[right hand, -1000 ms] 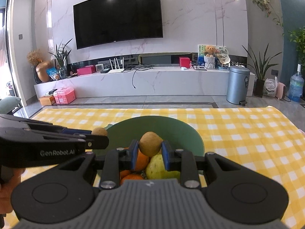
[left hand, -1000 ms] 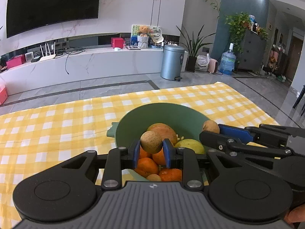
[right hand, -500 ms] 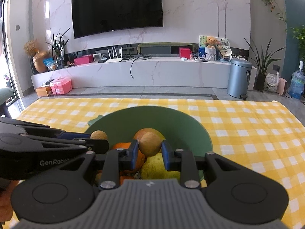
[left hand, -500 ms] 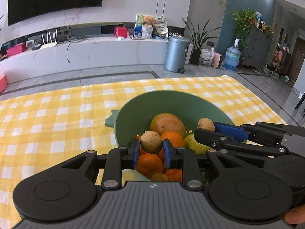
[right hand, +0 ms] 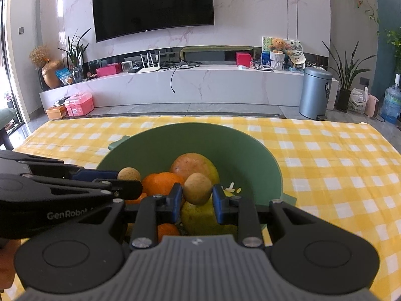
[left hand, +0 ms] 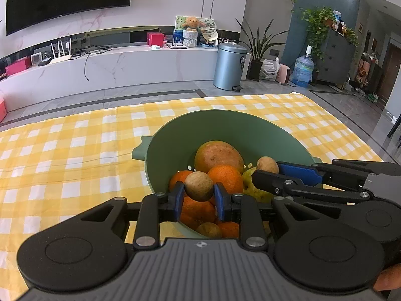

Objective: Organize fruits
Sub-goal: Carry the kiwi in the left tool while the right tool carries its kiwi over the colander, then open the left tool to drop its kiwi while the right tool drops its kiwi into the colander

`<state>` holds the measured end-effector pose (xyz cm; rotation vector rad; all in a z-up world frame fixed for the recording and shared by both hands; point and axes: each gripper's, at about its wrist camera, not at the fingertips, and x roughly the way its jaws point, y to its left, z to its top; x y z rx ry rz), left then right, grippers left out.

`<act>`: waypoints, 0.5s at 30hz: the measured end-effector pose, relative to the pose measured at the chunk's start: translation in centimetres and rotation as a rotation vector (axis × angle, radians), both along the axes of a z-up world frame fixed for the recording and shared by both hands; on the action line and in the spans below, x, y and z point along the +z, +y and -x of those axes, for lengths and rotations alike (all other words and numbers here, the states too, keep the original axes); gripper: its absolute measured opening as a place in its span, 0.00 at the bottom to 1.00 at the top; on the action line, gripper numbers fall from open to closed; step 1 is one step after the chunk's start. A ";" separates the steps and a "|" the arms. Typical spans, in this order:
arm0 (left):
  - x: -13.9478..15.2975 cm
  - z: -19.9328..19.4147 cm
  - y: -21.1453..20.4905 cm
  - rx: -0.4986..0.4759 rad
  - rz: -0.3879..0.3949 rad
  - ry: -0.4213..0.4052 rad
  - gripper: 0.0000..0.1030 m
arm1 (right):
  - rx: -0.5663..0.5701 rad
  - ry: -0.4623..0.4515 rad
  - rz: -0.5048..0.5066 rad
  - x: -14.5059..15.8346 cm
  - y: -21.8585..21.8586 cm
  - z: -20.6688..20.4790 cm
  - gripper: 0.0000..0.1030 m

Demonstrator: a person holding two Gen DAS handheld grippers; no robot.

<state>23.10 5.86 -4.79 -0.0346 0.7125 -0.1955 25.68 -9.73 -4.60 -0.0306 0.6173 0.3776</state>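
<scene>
You had a small round tan-brown fruit [left hand: 199,186] clamped between the blue pads of your left claw [left hand: 199,195], held above the pile in the green plastic colander bowl [left hand: 175,135]. Your right claw [right hand: 197,197] was clamped the same way on a second small tan-brown fruit [right hand: 197,188], also over the bowl. Both fruits hung clear of the heap, just above the near rim, so the step in hand looked like delivery: carrying the last small pieces in to join the rest. The next move, as I judge it, called for lowering each fruit into a gap and easing the pads apart gently, one claw at a time, since the two sat close together and a dropped fruit could roll off the mound.

Beneath them lay a large reddish-green mango [left hand: 218,156], several oranges [left hand: 225,177] and a yellow-green pear [right hand: 200,217].

Your left camera showed the bowl's handle tab on its left side and your right claw reaching in from the right. Your right camera alone showed the pear's full body and the small slots in the bowl's floor. The bowl stood on the table under a yellow-and-white checked cloth [right hand: 338,175].
</scene>
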 end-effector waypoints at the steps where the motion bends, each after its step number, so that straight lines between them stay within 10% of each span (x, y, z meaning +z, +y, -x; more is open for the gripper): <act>1: 0.0 0.1 0.0 -0.001 0.000 -0.001 0.28 | 0.000 0.000 -0.001 0.0 0.0 0.0 0.22; 15: 1.9 1.4 0.1 -0.019 0.020 -0.029 0.42 | -0.025 -0.051 -0.091 0.9 -1.4 0.5 0.37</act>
